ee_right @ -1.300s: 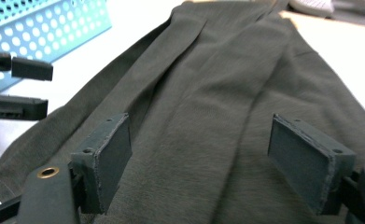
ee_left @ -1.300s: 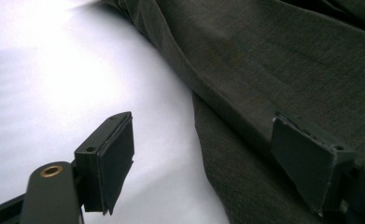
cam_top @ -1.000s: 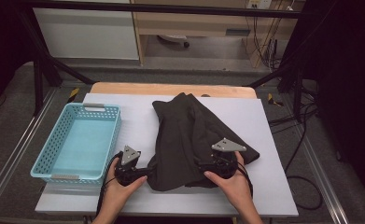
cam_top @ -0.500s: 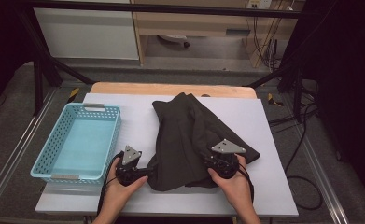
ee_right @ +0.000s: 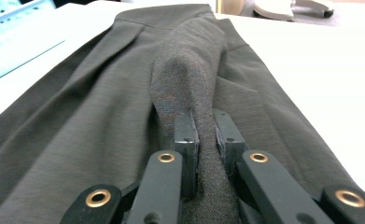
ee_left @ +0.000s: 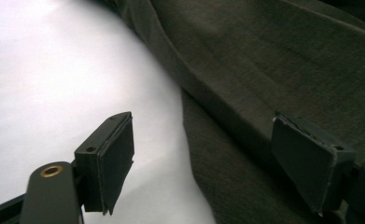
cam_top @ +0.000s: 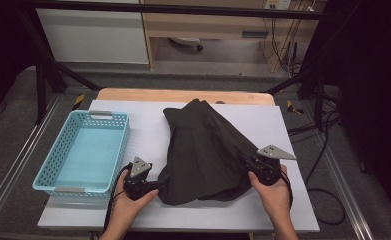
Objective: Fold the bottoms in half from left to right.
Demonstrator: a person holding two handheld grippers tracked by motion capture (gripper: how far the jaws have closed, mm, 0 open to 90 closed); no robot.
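Right gripper [ee_right: 203, 135], held low and level, has just closed, pinching a fold of dark garment [cam_top: 203, 145]; left gripper [ee_left: 208, 154] (jaws apart) rests at its edge.

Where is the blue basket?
In the high view, the blue basket sits on the table's left side, beside the dark cloth and just beyond the left tongs.

Matt woven dark cloth garment [cam_top: 203, 145]

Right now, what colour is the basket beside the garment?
Light blue, with perforated walls; the basket shows best in the high view, left of the dark garment.
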